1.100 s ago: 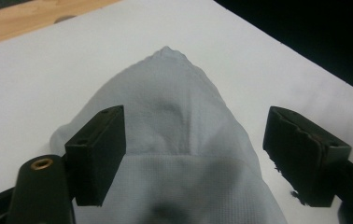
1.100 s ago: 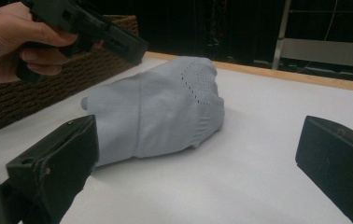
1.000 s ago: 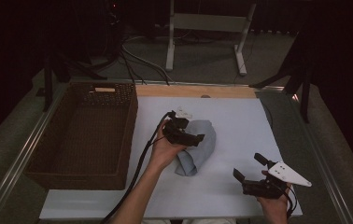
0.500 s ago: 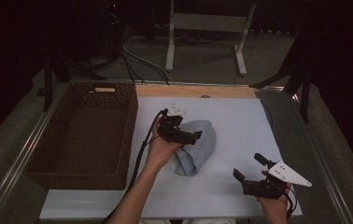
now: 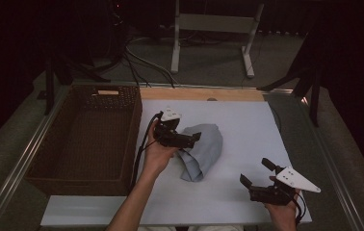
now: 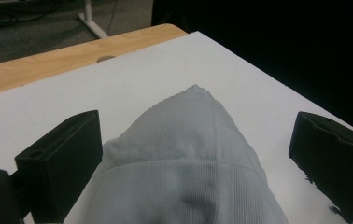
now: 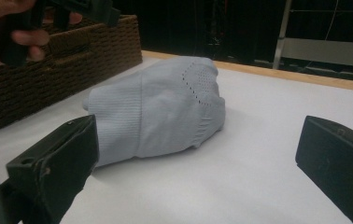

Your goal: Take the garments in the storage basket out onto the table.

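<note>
A crumpled light grey cloth lies on the white mat near its middle. A hand holds my left gripper low over the cloth's left part, pointing right. Its jaws stand wide open either side of the cloth, with the left gripper closed on nothing. My right gripper hovers near the front right of the mat, open and empty, aimed at the cloth from a short way off. The right gripper has bare mat between its jaws.
A deep brown wicker basket stands against the mat's left edge, also seen as the basket behind the cloth. A wooden strip runs along the far edge. Cables and a metal stand lie on the floor beyond.
My left gripper has shifted slightly to the left over the cloth. The right gripper and the cloth have stayed where they were.
</note>
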Motion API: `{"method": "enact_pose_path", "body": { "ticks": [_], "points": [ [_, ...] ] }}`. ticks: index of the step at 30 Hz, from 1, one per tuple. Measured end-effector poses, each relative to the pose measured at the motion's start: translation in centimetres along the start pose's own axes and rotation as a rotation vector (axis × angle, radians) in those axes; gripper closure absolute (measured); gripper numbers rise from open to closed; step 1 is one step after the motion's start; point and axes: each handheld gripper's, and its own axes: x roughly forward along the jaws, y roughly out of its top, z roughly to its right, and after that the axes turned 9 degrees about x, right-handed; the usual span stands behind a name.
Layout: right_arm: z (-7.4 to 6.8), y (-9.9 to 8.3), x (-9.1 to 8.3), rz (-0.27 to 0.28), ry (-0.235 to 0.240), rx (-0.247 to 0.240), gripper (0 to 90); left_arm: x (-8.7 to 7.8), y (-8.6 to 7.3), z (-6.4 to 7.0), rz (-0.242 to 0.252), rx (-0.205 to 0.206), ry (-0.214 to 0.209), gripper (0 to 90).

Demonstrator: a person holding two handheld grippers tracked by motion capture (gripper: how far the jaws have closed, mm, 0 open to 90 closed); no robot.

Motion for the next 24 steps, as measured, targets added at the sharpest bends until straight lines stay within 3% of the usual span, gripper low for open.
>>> {"method": "enact_pose_path", "body": {
  "ticks": [5, 24],
  "points": [
    [0.0, 0.0, 0.0, 0.000, -0.001, 0.000, 0.0, -0.5, -0.1, -0.1, -0.015, -0.001, 0.015, 4.5],
    [0.0, 0.0, 0.1, -0.002, 0.000, 0.002, 0.0, -3.0, -0.8, -0.6, 0.009, -0.001, 0.053, 4.5]
  ]
}}
